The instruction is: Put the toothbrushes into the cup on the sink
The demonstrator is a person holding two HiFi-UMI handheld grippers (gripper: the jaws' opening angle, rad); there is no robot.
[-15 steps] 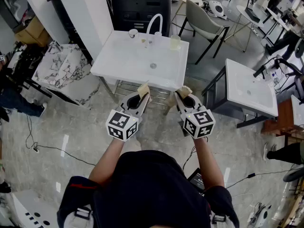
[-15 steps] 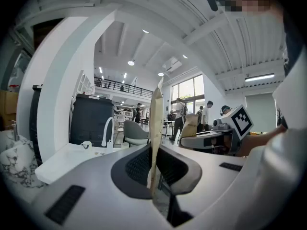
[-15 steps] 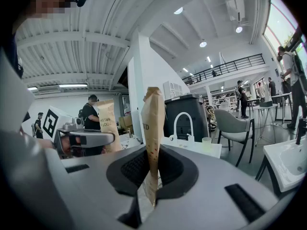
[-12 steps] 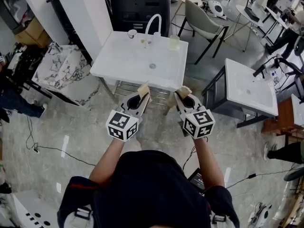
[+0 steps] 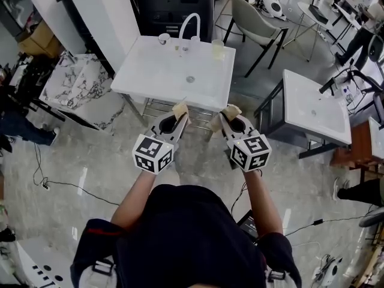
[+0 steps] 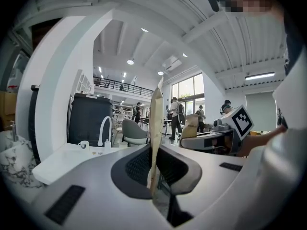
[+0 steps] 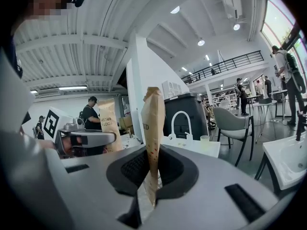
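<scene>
A white sink (image 5: 150,71) with a curved faucet (image 5: 187,26) stands ahead of me. A pale cup (image 5: 217,48) sits at its back right, seen also as the cup (image 7: 205,139) in the right gripper view. My left gripper (image 5: 179,114) is shut on a tan paper toothbrush packet (image 6: 156,123) that stands upright between its jaws. My right gripper (image 5: 221,120) is shut on a second tan toothbrush packet (image 7: 153,123). Both grippers hover side by side in front of the sink's near edge, short of the basin.
A small white mug (image 5: 163,38) sits left of the faucet. A second white sink (image 5: 315,110) stands at the right, a grey chair (image 5: 258,26) behind. Marble slabs (image 5: 78,83) lean at the left. Cables (image 5: 60,186) cross the floor. People stand far off.
The view has shifted slightly, and the sink sits a little higher and further left in the frame. Both grippers keep their packets and stay side by side.
</scene>
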